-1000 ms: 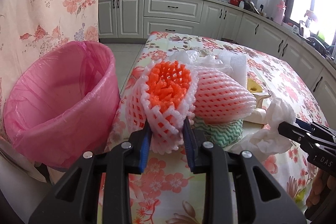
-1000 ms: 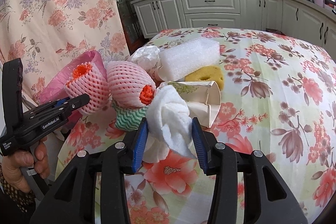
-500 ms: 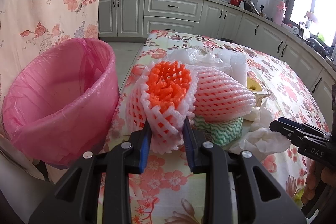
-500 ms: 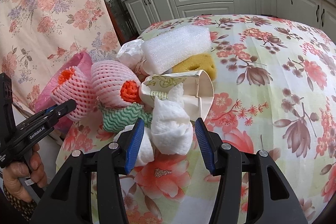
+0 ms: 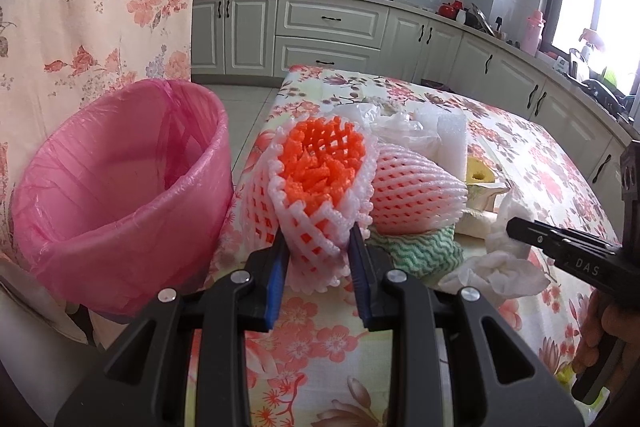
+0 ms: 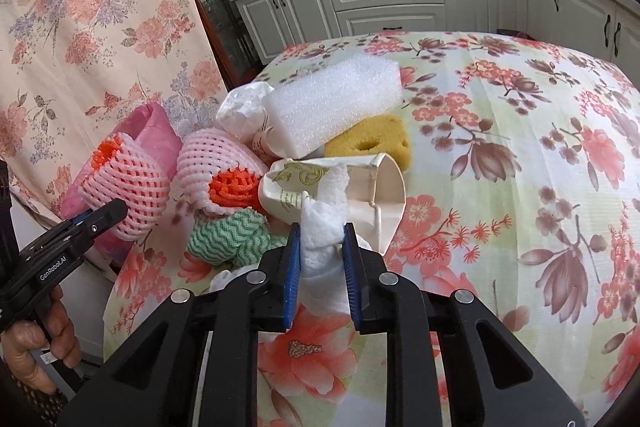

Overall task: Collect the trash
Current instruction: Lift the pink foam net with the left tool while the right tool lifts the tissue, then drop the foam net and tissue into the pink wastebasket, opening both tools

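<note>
Left claw [image 5: 318, 259] pinching foam fruit net [image 5: 316, 183] at table [image 5: 332, 343] edge, just beside pink-lined bin [image 5: 120, 187], likely for short drop. Right claw [image 6: 320, 259] clamped on white tissue [image 6: 324, 223] against paper cup [image 6: 360, 187], ready to lift clear.

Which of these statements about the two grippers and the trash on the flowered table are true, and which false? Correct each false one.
1. The left gripper is shut on a foam fruit net. True.
2. The right gripper grips the yellow sponge. False: it is shut on a white tissue.
3. The pink-lined bin already holds trash. False: none shows inside.
4. A white foam block lies on the sponge. True.
5. The paper cup stands upright. False: it lies on its side.
</note>
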A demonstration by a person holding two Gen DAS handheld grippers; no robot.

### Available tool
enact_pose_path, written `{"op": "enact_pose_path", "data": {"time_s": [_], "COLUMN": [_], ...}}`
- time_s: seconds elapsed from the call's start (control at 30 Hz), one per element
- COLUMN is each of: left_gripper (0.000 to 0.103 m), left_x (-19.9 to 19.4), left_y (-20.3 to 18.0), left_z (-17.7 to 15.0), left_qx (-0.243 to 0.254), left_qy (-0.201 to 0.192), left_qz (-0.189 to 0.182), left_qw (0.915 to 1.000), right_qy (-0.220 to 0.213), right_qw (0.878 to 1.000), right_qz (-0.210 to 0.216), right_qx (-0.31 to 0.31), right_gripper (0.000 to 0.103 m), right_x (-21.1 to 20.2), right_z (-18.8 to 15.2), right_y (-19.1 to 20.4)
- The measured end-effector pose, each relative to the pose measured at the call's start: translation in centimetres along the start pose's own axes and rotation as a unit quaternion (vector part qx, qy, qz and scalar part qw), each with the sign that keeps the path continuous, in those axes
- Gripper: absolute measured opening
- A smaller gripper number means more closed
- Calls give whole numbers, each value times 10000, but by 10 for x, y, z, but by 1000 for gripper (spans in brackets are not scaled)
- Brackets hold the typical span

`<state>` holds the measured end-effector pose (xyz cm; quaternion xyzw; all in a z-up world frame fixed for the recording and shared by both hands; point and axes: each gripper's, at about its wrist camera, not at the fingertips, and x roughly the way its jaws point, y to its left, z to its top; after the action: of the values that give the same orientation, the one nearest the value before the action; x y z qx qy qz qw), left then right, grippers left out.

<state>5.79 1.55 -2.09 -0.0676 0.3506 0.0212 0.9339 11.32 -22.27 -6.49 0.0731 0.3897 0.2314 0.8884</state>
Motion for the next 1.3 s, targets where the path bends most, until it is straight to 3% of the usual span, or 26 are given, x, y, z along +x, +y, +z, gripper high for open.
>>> {"op": "enact_pose_path", "data": {"time_s": [0.27,0.6,0.97,1.3], "left_gripper": [28,28,29,29], "left_x": [-15,-54,-92,-103], "left_y": [1,29,104,153], "left_z": [8,40,70,74], "left_qx": [13,-138,-549,-796], "left_qy": [-167,-621,-963,-930], "left_qz": [-29,161,759,1056], "left_qw": [9999,9978,9909,9868], "right_qy": [-365,-801,-842,-660], "right_qw": [9993,9948,9865,9745], "right_qz": [-3,195,574,1109], "right_qx": [-119,-590,-1283,-1835], "right_gripper": [20,20,20,20], "right_x": [-32,-55,-38,1], "right_z": [17,61,96,109], "right_y": [5,52,140,242]}}
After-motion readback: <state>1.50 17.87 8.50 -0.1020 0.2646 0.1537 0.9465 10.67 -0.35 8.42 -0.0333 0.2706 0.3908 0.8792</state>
